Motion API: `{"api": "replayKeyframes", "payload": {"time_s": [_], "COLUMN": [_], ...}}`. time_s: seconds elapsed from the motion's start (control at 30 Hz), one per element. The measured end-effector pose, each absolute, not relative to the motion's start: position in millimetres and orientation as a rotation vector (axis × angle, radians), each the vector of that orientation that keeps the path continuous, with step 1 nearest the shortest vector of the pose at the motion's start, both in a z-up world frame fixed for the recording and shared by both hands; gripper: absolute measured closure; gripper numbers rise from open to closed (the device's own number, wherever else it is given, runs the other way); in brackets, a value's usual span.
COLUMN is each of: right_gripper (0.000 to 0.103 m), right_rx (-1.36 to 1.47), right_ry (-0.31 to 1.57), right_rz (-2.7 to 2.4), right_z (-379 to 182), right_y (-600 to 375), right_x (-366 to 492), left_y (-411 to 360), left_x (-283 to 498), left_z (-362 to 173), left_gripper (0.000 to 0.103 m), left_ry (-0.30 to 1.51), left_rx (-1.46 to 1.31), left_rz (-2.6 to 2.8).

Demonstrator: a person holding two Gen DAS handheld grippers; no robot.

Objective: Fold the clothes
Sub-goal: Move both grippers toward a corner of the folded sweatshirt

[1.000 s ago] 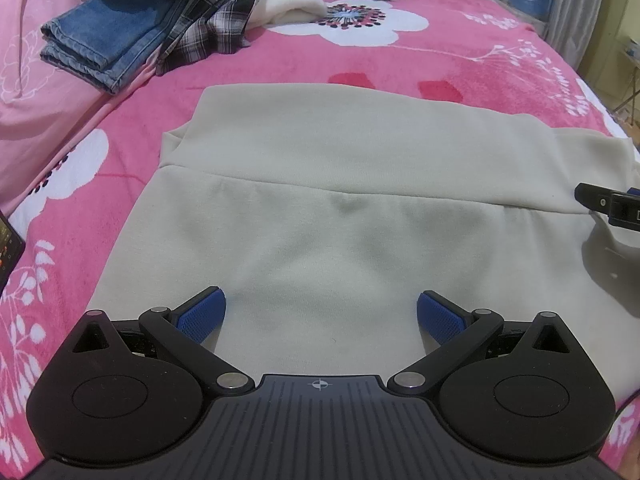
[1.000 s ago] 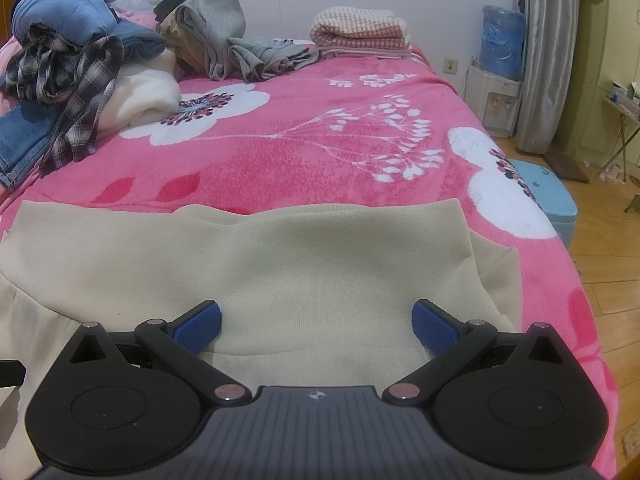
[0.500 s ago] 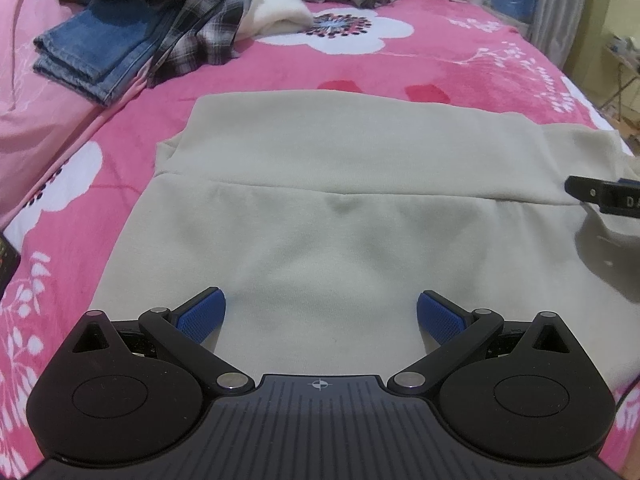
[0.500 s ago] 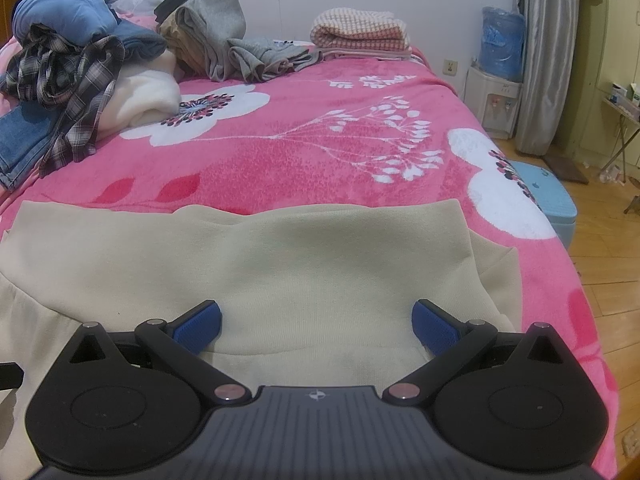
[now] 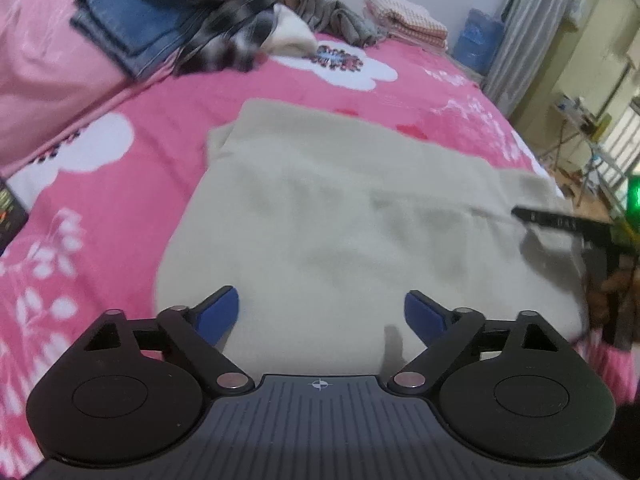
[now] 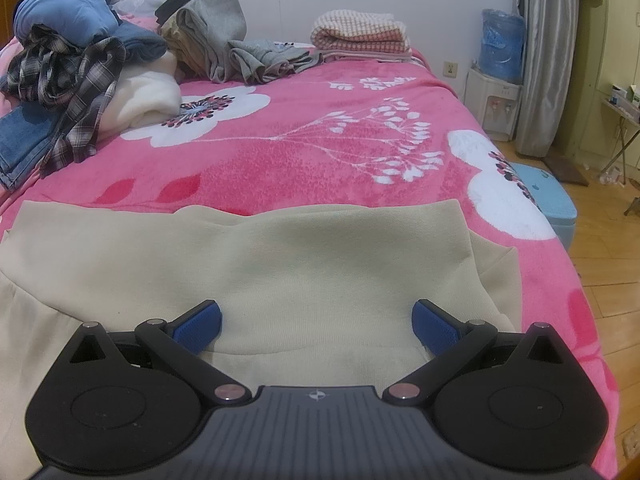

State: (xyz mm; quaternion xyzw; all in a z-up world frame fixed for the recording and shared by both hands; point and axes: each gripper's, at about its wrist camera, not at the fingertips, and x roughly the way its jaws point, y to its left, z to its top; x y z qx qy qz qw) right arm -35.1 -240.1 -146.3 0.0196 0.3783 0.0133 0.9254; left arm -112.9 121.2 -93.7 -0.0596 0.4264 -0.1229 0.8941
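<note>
A beige garment [image 5: 352, 208] lies spread flat on the pink flowered bedspread [image 5: 132, 184], with a folded band across its far side. My left gripper [image 5: 321, 314] hovers open over the garment's near left part, nothing between its blue pads. In the right wrist view the same beige garment [image 6: 304, 264] fills the foreground, and my right gripper [image 6: 317, 326] stands open above its near right edge. The black tip of the right gripper [image 5: 560, 222] shows at the right edge of the left wrist view.
A heap of unfolded clothes sits at the bed's far left: folded jeans [image 5: 132, 36], a plaid shirt [image 6: 76, 92], a white fleece [image 6: 148, 100], grey garments [image 6: 224, 48]. A folded checked towel [image 6: 360, 38] lies at the far end. The bed's right edge drops to a wooden floor [image 6: 600, 240].
The left gripper has swung leftward and turned to the right, so its view now looks across the garment toward the room's right side, with motion blur. The right gripper has stayed put.
</note>
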Motion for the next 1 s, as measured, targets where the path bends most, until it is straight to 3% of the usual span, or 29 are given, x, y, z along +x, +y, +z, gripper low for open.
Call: {"api": "replayKeyframes", "payload": {"time_s": [0.07, 0.47, 0.63, 0.8, 1.0], "right_gripper": [0.0, 0.0, 0.0, 0.0, 0.0], "right_rx": [0.039, 0.025, -0.006, -0.052, -0.043], "right_ry": [0.776, 0.799, 0.808, 0.74, 0.792], "right_rz": [0.027, 0.051, 0.097, 0.228, 0.477], "right_z": [-146, -143, -123, -75, -29], "right_y": [-240, -241, -240, -219, -160], "right_x": [-35, -33, -31, -29, 4], "left_y": [132, 211, 202, 168, 150], "left_x": [-120, -138, -93, -47, -22], "left_z": [-93, -48, -44, -59, -80], "left_gripper": [0.027, 0.027, 0.02, 0.019, 0.022], "left_ry": [0.882, 0.825, 0.805, 0.784, 0.762], "left_rx": [-0.118, 0.005, -0.131, -0.143, -0.136], "left_rz": [-0.266, -0.186, -0.248, -0.321, -0.358]}}
